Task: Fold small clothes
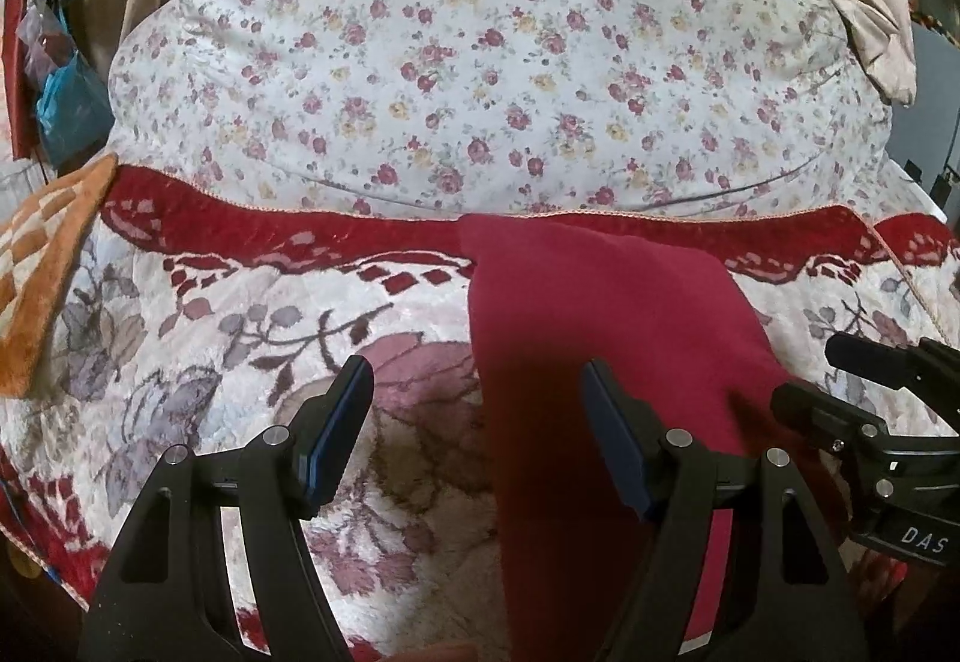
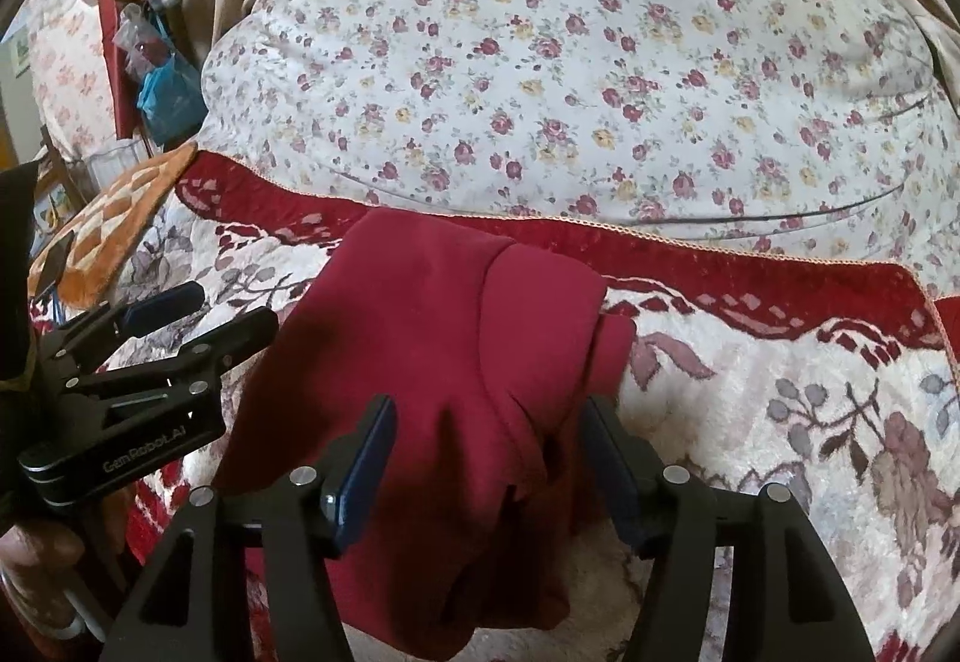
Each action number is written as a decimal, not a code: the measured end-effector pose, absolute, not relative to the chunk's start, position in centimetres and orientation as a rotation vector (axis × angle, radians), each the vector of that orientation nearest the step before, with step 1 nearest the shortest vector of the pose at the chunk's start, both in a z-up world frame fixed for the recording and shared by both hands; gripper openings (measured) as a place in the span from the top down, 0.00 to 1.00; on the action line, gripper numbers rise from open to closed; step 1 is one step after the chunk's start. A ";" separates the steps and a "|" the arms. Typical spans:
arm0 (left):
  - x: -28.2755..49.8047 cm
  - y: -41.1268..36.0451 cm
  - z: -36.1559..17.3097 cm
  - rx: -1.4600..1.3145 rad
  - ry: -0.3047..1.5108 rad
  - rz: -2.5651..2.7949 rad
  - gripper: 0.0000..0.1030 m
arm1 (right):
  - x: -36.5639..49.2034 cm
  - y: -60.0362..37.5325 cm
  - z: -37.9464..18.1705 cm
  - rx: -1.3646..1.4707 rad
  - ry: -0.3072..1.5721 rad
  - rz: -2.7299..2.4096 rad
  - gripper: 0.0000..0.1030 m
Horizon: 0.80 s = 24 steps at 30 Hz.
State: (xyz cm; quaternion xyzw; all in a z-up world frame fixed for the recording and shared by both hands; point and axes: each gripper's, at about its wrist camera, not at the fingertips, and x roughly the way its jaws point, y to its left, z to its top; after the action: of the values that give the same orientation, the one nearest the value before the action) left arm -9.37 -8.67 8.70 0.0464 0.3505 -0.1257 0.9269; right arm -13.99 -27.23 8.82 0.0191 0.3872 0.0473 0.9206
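My left gripper (image 1: pixel 477 425) has its two blue-padded fingers spread wide with nothing between them; it hangs above the near left edge of the dark red garment (image 1: pixel 600 314), so the right finger sits over red cloth and the left finger over the blanket. My right gripper (image 2: pixel 489 458) is spread wide too, holding nothing, its fingers straddling the garment's (image 2: pixel 432 350) rumpled near part. From the right wrist camera I also see the left gripper just beside the cloth's left edge, jaws apart.

The garment lies on a plush floral blanket (image 1: pixel 210 350) with a deep red border, its far end reaching that border. Beyond the border is a quilt (image 1: pixel 480 62) printed with small roses. An orange and cream checked cloth (image 1: pixel 42 266) rests well off to the left.

I judge the garment to be light, soft knit fabric: it drapes limp, shows loose folds and a flap doubled over on its right side, and would sag from any pinch. It looks matte, not slippery, and not fragile, though the fuzzy blanket may drag at it. Where I would take hold: a single layer at a corner or along an outer edge, one gripper per side, pinching deep enough that the cloth does not slide out. I cannot tell from these views whether it is a shirt or trousers
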 end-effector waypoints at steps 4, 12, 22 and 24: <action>-9.2 -8.4 8.6 0.091 0.713 -0.243 0.30 | -13.8 -27.4 8.8 0.045 0.791 0.084 0.38; -9.2 -8.7 8.5 0.102 0.704 -0.249 0.30 | -13.2 -28.1 8.2 0.058 0.797 0.052 0.34; -9.2 -8.9 8.3 0.108 0.703 -0.243 0.30 | -12.8 -28.3 7.9 0.059 0.798 0.046 0.31; -9.2 -8.9 8.2 0.108 0.704 -0.243 0.30 | -12.7 -28.2 7.8 0.060 0.801 0.046 0.31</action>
State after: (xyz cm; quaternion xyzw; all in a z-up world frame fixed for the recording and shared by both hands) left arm -9.17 -8.93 8.25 0.0526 0.3437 -0.1186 0.9301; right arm -12.67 -28.25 7.81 0.0294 0.3896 0.0223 0.9202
